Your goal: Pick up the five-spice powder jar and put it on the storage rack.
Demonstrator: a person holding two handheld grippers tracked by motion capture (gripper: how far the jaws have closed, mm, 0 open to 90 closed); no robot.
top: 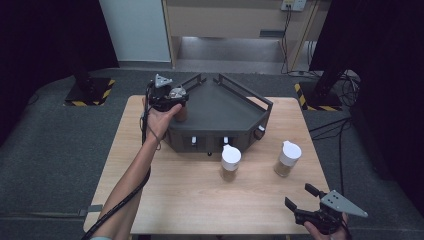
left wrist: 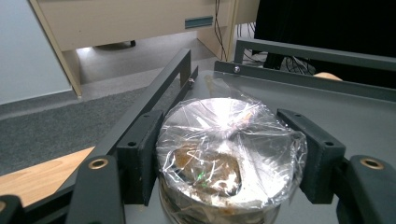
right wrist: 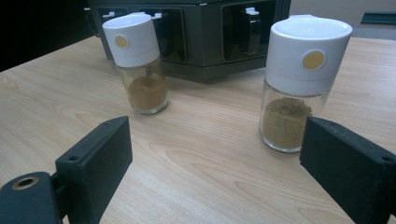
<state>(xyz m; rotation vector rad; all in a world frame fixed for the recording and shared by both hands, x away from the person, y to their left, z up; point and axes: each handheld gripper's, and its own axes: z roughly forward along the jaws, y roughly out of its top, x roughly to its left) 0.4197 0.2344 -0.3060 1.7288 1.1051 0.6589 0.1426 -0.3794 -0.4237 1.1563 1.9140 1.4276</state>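
A squat jar (left wrist: pixel 219 135) with crinkled plastic wrap over its top sits between the jaws of my left gripper (left wrist: pixel 226 158), which is shut on it. In the high view that left gripper (top: pixel 169 98) holds the jar at the left edge of the dark grey corner rack (top: pixel 225 107), over its top shelf. My right gripper (top: pixel 299 196) hovers open near the table's front right corner. In the right gripper view, the open right gripper (right wrist: pixel 219 168) faces two white-lidded spice jars (right wrist: pixel 140 65) (right wrist: pixel 299 79) standing apart on the wood.
The two spice jars (top: pixel 230 163) (top: pixel 287 159) stand on the table (top: pixel 200 200) just in front of the rack. The rack has raised rails (left wrist: pixel 154 100) along its edges. Cables trail from both grippers. Grey carpet surrounds the table.
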